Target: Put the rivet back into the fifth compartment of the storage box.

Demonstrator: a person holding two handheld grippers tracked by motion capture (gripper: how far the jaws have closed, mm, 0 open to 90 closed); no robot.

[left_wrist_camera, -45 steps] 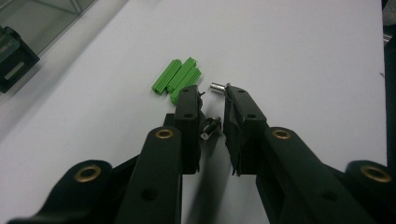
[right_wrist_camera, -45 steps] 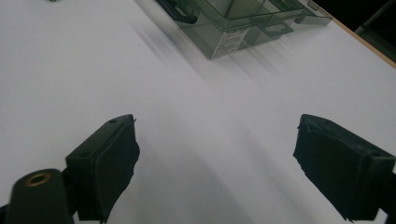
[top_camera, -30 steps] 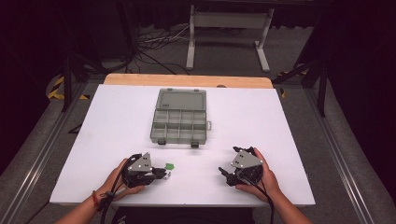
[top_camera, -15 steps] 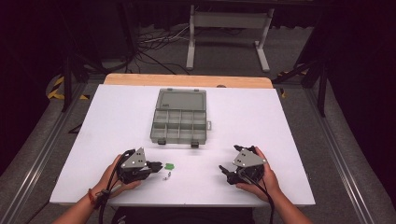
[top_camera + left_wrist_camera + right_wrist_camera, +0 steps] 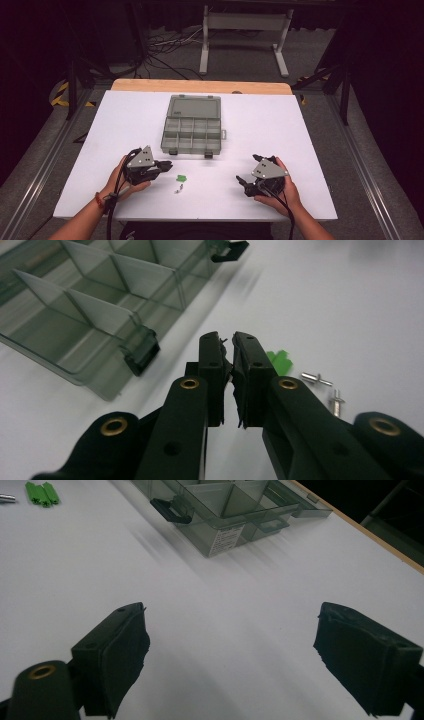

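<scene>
Both forearms are seen entering from the bottom edge of the high view, each hand wrapped around a gripper held low over the near part of the table. The left gripper (image 5: 162,164) is held in the left hand (image 5: 124,175) and is pointed to the right; its jaws are brought almost together, with only a thin slit left between the pads and nothing gripped. The right gripper (image 5: 248,175) is held in the right hand (image 5: 280,187), angled leftward, with its jaws spread wide apart and empty.
</scene>
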